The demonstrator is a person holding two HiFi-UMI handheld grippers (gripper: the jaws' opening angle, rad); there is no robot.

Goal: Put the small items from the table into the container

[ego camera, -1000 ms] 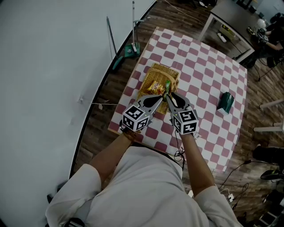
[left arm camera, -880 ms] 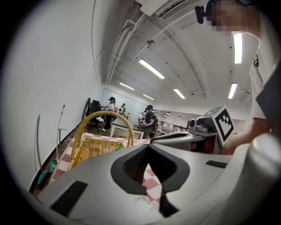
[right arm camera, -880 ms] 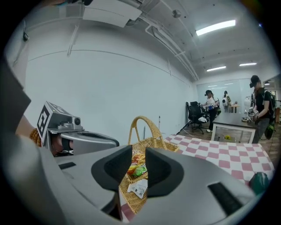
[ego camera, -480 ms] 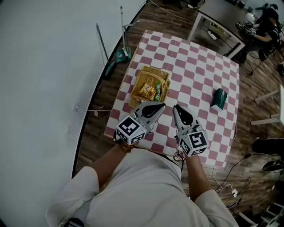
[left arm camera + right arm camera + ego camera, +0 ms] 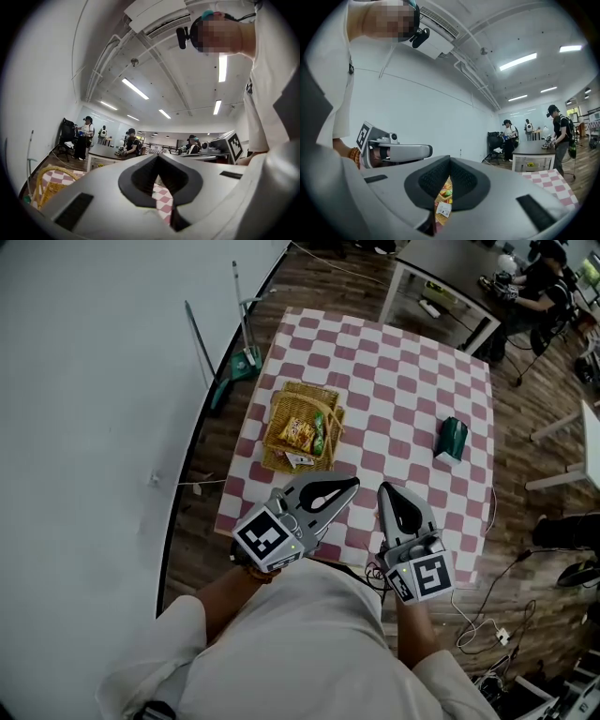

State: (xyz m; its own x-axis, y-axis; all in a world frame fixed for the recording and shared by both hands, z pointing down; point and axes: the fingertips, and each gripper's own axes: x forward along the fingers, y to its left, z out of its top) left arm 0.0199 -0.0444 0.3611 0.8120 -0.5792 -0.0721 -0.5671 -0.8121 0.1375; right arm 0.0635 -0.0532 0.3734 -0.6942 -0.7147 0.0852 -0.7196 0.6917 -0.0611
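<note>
Wicker basket (image 5: 306, 389) at the left of the checked tablecloth (image 5: 394, 362) already holds several snack packets (image 5: 302, 434), so most of the job looks done. One dark green packet (image 5: 452, 439) lies alone on the cloth, well apart to the right; I judge it is what remains. My left gripper (image 5: 349, 487) and right gripper (image 5: 385, 493) hang over the near edge, jaws pressed together on nothing. Nothing blocks the way to that packet. A long-handled cleaning tool (image 5: 246, 354) stands on the floor by the wall.
</note>
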